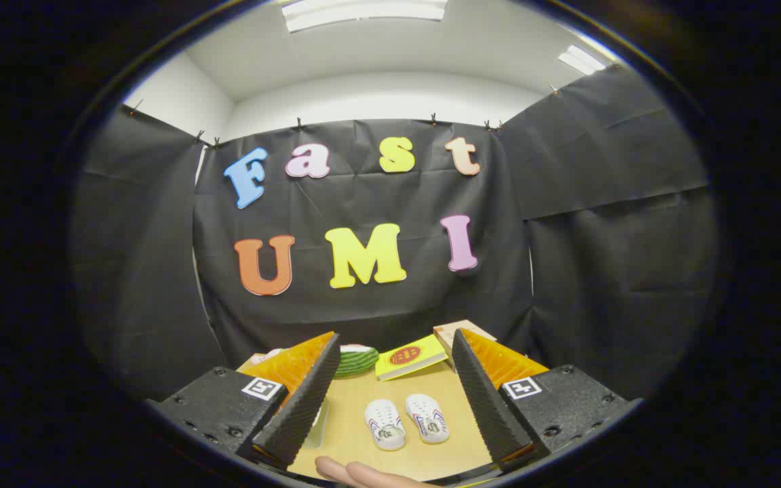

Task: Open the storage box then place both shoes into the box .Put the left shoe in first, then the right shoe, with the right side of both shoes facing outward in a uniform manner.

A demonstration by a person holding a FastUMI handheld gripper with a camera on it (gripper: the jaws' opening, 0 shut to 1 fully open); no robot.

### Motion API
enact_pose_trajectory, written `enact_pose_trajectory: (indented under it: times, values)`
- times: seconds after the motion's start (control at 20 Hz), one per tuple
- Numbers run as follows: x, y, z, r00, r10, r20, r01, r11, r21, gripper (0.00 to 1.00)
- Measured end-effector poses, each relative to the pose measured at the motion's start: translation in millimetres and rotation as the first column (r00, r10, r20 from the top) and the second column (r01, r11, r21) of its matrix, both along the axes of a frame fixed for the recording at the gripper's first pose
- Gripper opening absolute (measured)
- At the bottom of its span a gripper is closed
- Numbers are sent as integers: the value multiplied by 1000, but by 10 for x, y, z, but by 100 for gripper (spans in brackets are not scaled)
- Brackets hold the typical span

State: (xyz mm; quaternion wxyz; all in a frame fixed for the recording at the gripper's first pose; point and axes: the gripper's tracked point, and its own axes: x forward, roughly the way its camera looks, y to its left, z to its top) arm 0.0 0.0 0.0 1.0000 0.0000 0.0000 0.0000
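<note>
Your gripper (390, 400) sits wide apart, nothing between the two black ribbed fingers (302, 407) w/ orange backs, each block carrying a small square marker. It hovers above the light wooden tabletop (350, 434), pointing toward the back of the booth.

Task items: the pair of small white shoes w/ red-and-blue side stripes lies on the table between your fingers and a bit ahead of them. Left-hand white shoe (385, 423) and right-hand white shoe (427, 418) are side by side, just apart, openings up, toes pointing away from you. Can't tell which is the left-foot shoe from here.

A pale, translucent box-like edge (318, 423) peeks out just beside your left finger, mostly hidden behind it; can't say for sure that it's the storage box or whether it's open.

Beyond the shoes, at the far side of the table: a green striped, watermelon-like round object (356, 359), a yellow flat book w/ a red oval on its cover (409, 357), and a tan cardboard box (462, 333) behind the right finger.

Part of a bare hand (353, 473) shows at the near table edge, below the shoes.
</note>
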Motion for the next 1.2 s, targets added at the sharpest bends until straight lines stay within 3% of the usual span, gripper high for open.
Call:
enact_pose_trajectory:
  times: [0.8, 1.2]
  values:
    - [241, 192, -344, 998, 28, -56, -30, 999, -45, 100]
    - [941, 393, -1006, 978, 43, -204, -68, 991, -119, 100]
